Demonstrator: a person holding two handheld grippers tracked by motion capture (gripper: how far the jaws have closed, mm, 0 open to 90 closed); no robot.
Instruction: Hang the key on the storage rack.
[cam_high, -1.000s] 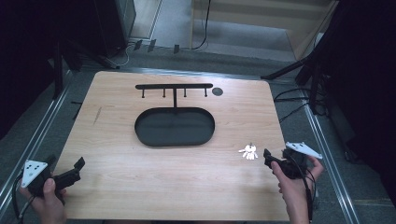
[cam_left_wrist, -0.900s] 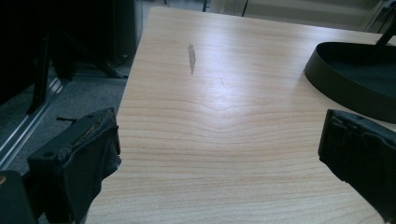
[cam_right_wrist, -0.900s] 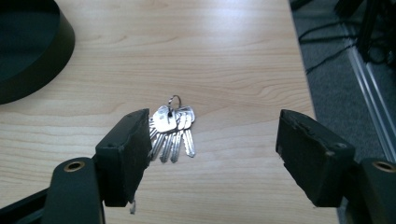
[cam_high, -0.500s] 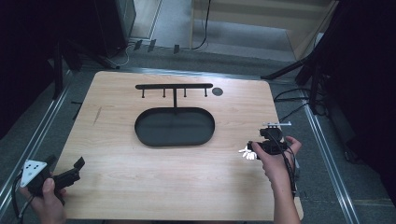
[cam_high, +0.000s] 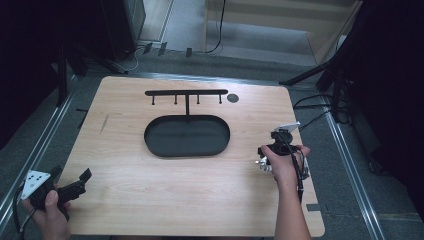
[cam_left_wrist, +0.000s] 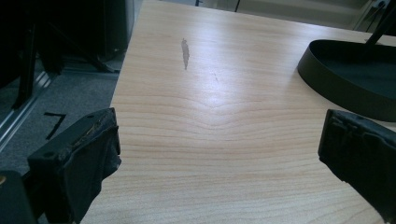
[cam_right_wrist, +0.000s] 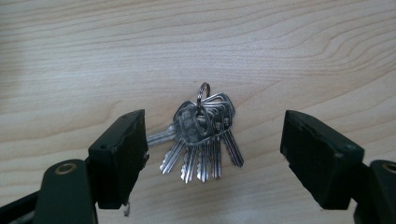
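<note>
Two hand-held grippers in view, no legible writing or brand on anything. Right hand-held gripper (cam_right_wrist: 212, 144) points down at a bunch of keys (cam_right_wrist: 201, 135) lying flat on the desk (cam_high: 150, 200) near its right edge; jaws wide, keys between them, untouched. Left hand-held gripper (cam_left_wrist: 219, 154) at the near-left corner, jaws wide, empty. Light wood-grain top with a dark smudge (cam_left_wrist: 185, 52); black oval tray (cam_high: 187, 136) at centre; grey floor around.

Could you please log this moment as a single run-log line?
right gripper: open, jaws straddling bunch of keys on table | left gripper: open, idle at table's near-left corner | black oval tray: empty
</note>
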